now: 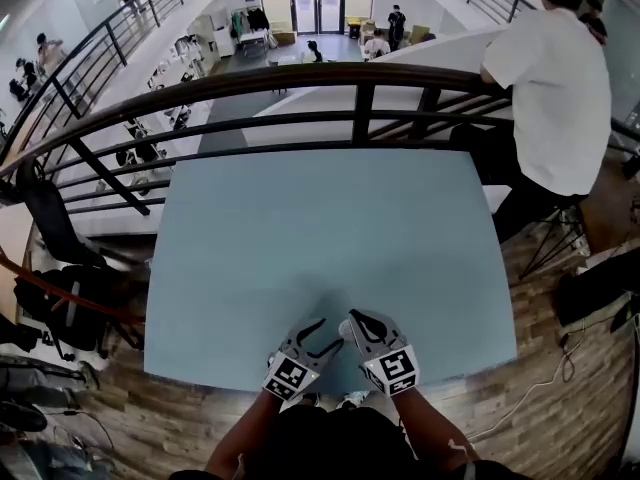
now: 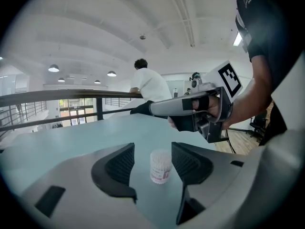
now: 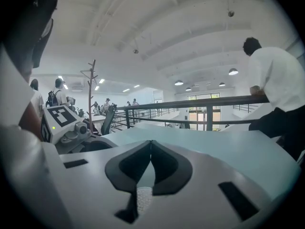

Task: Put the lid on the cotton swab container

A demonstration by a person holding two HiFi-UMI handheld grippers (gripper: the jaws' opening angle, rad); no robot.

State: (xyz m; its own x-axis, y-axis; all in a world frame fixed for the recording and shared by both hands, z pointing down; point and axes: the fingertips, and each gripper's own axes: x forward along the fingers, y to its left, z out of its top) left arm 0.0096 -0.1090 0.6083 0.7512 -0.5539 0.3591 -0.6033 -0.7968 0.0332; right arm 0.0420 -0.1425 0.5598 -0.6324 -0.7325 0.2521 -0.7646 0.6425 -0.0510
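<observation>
Pale-blue bench (image 1: 300,238) carried the cotton swab container (image 2: 160,166) near its front edge. It stood upright between the wide-apart jaws of the left tool (image 2: 151,151), neither pad touching it. Just beyond it the right tool (image 3: 151,144) hovered, jaws tip to tip; a white dotted patch beneath them was possibly the swabs.

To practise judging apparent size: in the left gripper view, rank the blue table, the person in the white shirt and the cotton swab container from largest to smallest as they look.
1. the blue table
2. the person in the white shirt, far off
3. the cotton swab container, near the camera yet smallest
</observation>
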